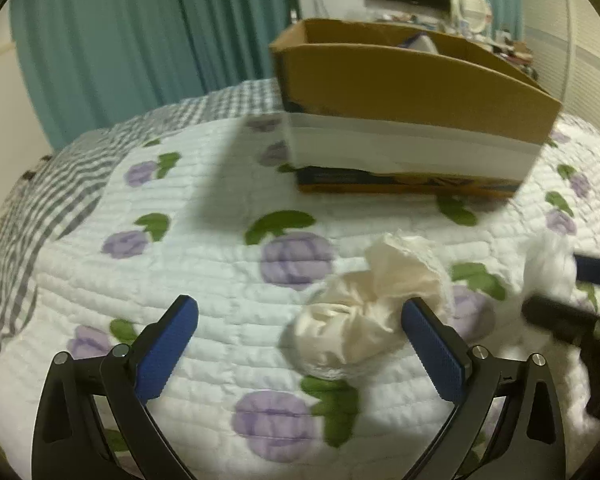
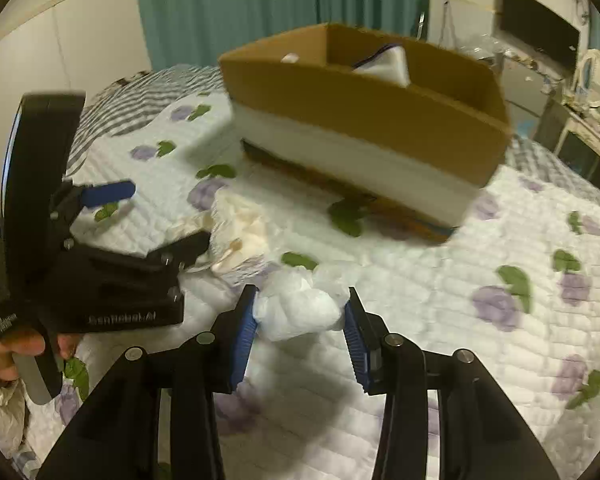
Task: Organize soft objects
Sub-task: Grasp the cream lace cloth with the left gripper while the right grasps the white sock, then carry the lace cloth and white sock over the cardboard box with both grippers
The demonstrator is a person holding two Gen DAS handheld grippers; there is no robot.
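A crumpled cream cloth (image 1: pixel 360 308) lies on the flowered quilt (image 1: pixel 204 264). My left gripper (image 1: pixel 302 302) stands open around it, the right pad against its edge and the left pad well clear. The right wrist view shows the same cloth (image 2: pixel 240 224) beyond the left gripper (image 2: pixel 164 216). My right gripper (image 2: pixel 300 312) is shut on a white crumpled wad (image 2: pixel 300 304), both blue pads pressing its sides just above the quilt. That wad (image 1: pixel 548 268) and the right gripper (image 1: pixel 552 286) sit at the far right of the left wrist view.
An open cardboard box (image 2: pixel 364 104) stands on the quilt behind both cloths, with a white, blue-edged item (image 2: pixel 388 62) inside. A person's hand (image 2: pixel 4 352) holds the left gripper. Teal curtains (image 1: pixel 140 40) hang behind the bed; a cluttered desk (image 2: pixel 580 120) stands at the right.
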